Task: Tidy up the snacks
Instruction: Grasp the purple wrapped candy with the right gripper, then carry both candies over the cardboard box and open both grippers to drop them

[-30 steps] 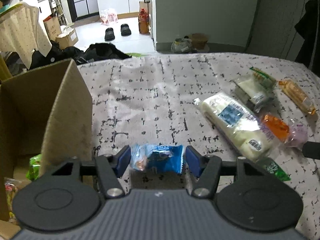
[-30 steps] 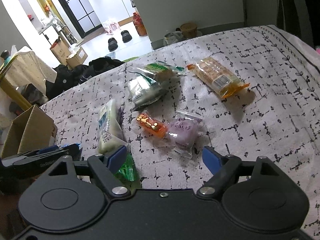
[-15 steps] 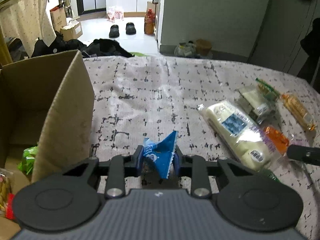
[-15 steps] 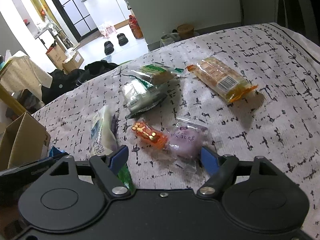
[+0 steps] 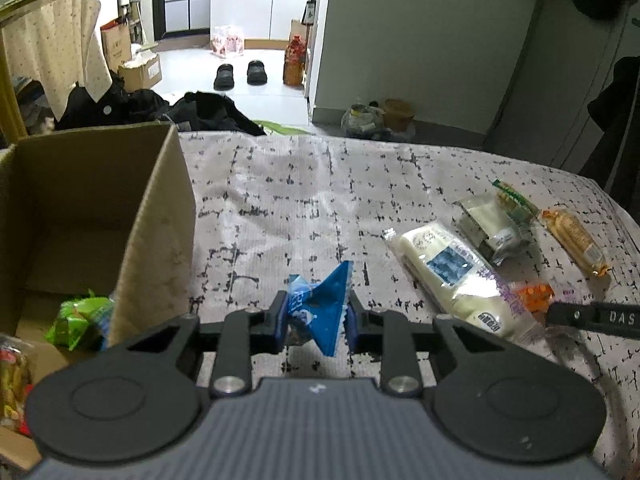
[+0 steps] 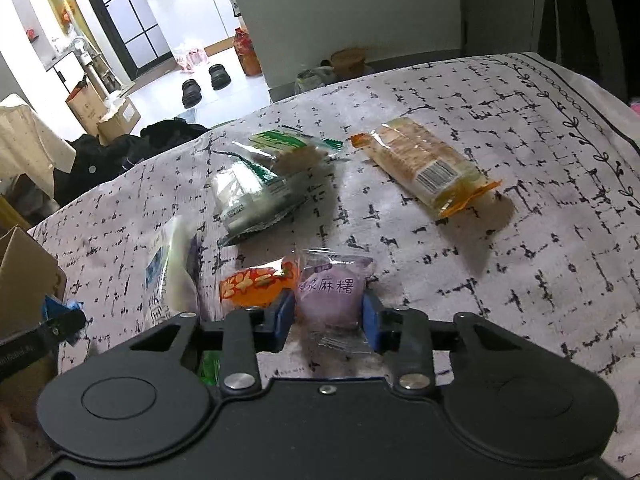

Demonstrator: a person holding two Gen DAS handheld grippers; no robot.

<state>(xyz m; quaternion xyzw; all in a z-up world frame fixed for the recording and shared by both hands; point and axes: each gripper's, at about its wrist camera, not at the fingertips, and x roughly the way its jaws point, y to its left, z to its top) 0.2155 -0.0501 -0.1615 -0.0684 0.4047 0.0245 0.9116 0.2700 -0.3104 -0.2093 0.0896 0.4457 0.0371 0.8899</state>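
1. Progress, left wrist view: the left hand-held gripper is clamping a crumpled blue packet between its blue pads, clear of the patterned bed cover.
   - The open cardboard box is sitting just to the left of it. Inside, a green packet and a yellow-red packet are lying on the floor of the box, so some sorting is judged already done.
   - Still lying out on the cover to the right: a long white packet, a dark-and-white packet, a green-striped packet, an orange wafer pack and a small orange packet.
   - The blue packet is not yet over the box opening; carrying it left and releasing it is judged the step in hand.

2. Progress, right wrist view: the right hand-held gripper is closing around a purple mochi packet, with both pads touching its sides. Whether the packet is lifting off the cover cannot be told.
   - The small orange packet is touching the left pad; it may be dragged along.
   - The orange wafer pack is lying well apart to the right.

3. Remaining, as judged: two packets in transit and five still on the bed, so the task is roughly a quarter done.
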